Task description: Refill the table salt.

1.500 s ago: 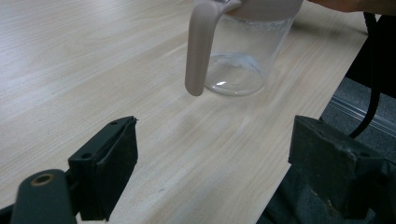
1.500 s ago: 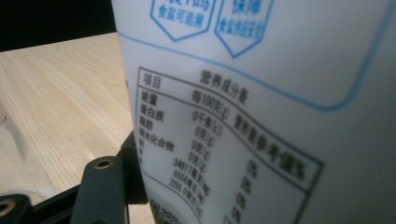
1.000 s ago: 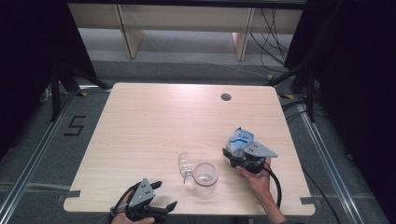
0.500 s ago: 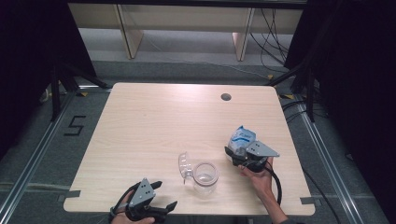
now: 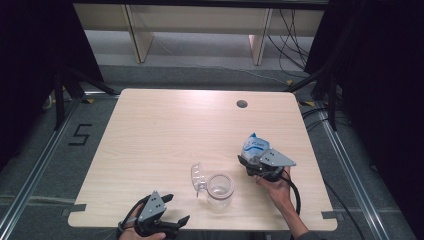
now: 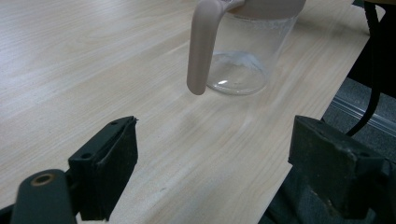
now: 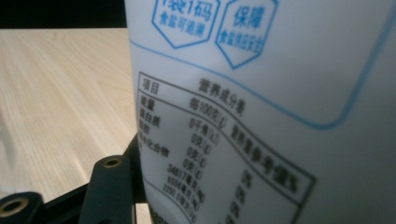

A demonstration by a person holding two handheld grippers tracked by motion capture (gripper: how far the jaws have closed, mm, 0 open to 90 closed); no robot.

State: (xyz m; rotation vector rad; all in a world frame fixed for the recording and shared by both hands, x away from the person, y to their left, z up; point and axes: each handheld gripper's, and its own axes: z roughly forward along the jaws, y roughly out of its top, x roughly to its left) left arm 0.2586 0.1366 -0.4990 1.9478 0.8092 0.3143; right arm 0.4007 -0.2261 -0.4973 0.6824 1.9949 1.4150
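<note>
Pale wooden table [image 5: 165, 135] fills the scene, a dark round hole [image 5: 242, 104] near its far edge. Close to the near edge stands a clear plastic jug [image 5: 220, 190] with a beige handle [image 6: 201, 46]. Right gripper [image 5: 254, 164], just right of it, pinches a white and blue printed bag [image 7: 280, 116]. Left gripper [image 5: 172, 210] rests at the near edge, jaws spread wide.

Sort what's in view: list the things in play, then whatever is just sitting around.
In play: white bag clamped in right gripper; clear jug, lid flipped open; open left gripper.
Sitting around: table; shelving and cables behind.
</note>
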